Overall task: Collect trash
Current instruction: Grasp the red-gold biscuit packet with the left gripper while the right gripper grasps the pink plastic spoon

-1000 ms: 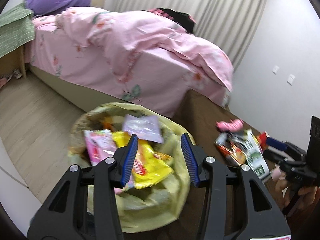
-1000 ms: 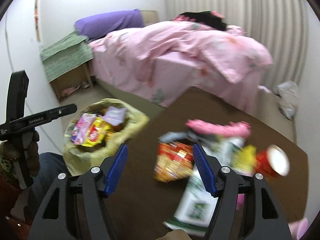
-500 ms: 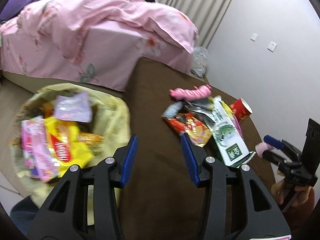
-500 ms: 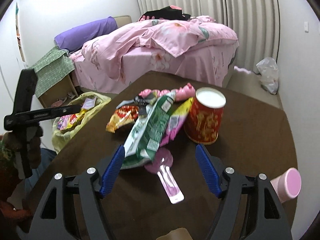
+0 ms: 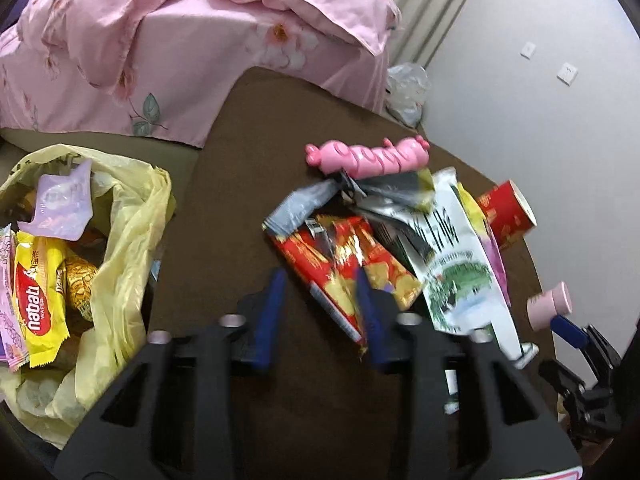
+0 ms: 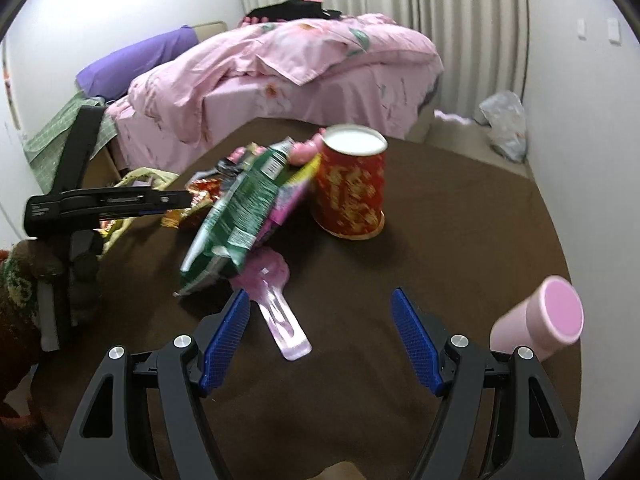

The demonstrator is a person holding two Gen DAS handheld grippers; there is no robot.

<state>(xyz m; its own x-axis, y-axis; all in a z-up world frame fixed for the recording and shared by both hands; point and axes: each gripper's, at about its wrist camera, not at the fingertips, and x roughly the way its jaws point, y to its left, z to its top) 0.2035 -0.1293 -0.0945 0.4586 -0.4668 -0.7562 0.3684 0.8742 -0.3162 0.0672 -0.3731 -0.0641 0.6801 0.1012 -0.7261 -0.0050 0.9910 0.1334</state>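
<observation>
Both grippers were open, empty; left gripper point(image 5: 320, 308) hovered over the red wrapper point(image 5: 344, 264) mid-table, bag point(image 5: 132, 216) far left; right gripper point(image 6: 320, 340) near the cup point(image 6: 352, 188); snagging overlapping packets risked scattering them.

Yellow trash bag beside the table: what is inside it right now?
The yellow trash bag holds a yellow Nabati wafer wrapper, a pale purple packet, a pink wrapper at the edge and something gold. Anything deeper is covered by these.
</observation>
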